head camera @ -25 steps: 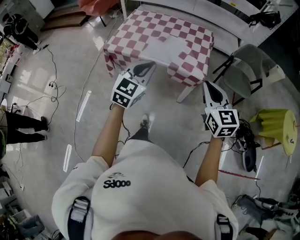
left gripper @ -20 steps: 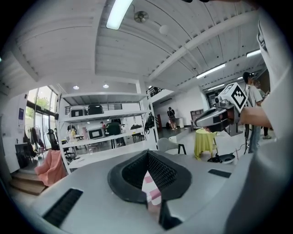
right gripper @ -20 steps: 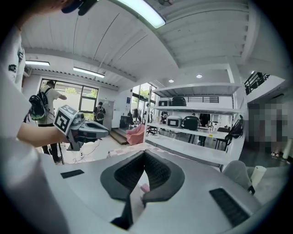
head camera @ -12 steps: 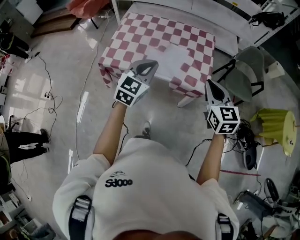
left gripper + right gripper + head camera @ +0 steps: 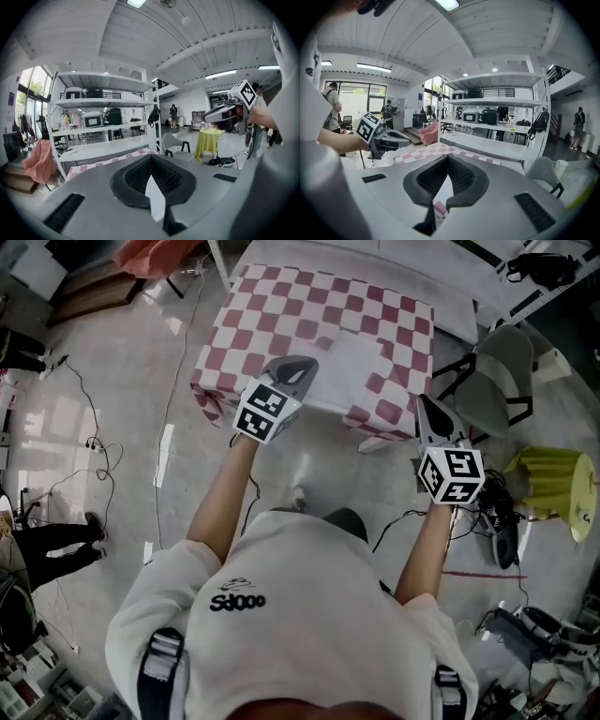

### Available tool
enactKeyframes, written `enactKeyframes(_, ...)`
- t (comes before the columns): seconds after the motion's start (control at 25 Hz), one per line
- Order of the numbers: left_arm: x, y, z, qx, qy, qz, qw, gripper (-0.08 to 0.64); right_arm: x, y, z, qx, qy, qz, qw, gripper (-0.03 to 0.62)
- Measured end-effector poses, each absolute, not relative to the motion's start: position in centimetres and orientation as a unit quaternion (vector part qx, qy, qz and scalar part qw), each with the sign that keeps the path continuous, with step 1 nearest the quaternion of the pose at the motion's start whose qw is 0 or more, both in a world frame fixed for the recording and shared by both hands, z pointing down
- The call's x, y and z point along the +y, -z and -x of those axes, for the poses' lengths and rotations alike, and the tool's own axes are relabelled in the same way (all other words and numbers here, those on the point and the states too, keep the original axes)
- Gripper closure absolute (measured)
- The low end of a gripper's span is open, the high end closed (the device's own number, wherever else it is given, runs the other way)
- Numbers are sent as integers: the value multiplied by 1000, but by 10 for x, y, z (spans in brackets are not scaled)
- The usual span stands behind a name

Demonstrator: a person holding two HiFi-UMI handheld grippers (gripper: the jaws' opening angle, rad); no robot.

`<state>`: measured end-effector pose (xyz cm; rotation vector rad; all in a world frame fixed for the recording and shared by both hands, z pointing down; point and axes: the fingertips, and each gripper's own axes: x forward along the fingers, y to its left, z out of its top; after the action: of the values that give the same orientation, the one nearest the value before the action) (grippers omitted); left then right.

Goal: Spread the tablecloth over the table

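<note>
A red-and-white checked tablecloth (image 5: 309, 315) covers a small table, and part of its near edge is turned back to show a white underside (image 5: 349, 367). My left gripper (image 5: 298, 365) is shut and empty. Its tip is over the cloth's near edge, just left of the white patch. My right gripper (image 5: 422, 404) is also shut and hangs beside the cloth's near right corner, apart from it. In the left gripper view the shut left gripper (image 5: 149, 158) points over the cloth (image 5: 108, 161). In the right gripper view the right gripper (image 5: 448, 157) shows checked cloth (image 5: 426, 152) below and the left gripper (image 5: 389, 137) alongside.
A grey chair (image 5: 497, 381) stands right of the table, with a yellow-green draped stand (image 5: 553, 493) and shoes (image 5: 497, 521) nearer. A long white shelf unit (image 5: 450, 287) runs behind. Cables (image 5: 103, 427) trail over the floor at left, where a person (image 5: 47, 540) stands.
Both grippers have moved forward toward the table, which now sits closer. The left tip has come over the cloth's near edge. The jaws stayed shut and the cloth did not move.
</note>
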<state>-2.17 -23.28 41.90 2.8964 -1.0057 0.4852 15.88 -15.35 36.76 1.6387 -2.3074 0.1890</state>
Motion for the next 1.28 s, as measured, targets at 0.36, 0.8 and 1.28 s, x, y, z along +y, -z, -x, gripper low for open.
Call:
enactKeyframes(0.36,-296,-469,9,-332,-210,-918,53,537,-197,-391,-168,-802,-85,-568,165,571)
enactKeyframes(0.8,-374,-551,-35,-326,-290,-894,103,436,-292,-428,-203,-818,-126,-536,169,571)
enactKeyframes(1.28,-442,-656,-65,-312,-365,-861,168,365,-367,-503,-239,-806,-202,-522,191,571)
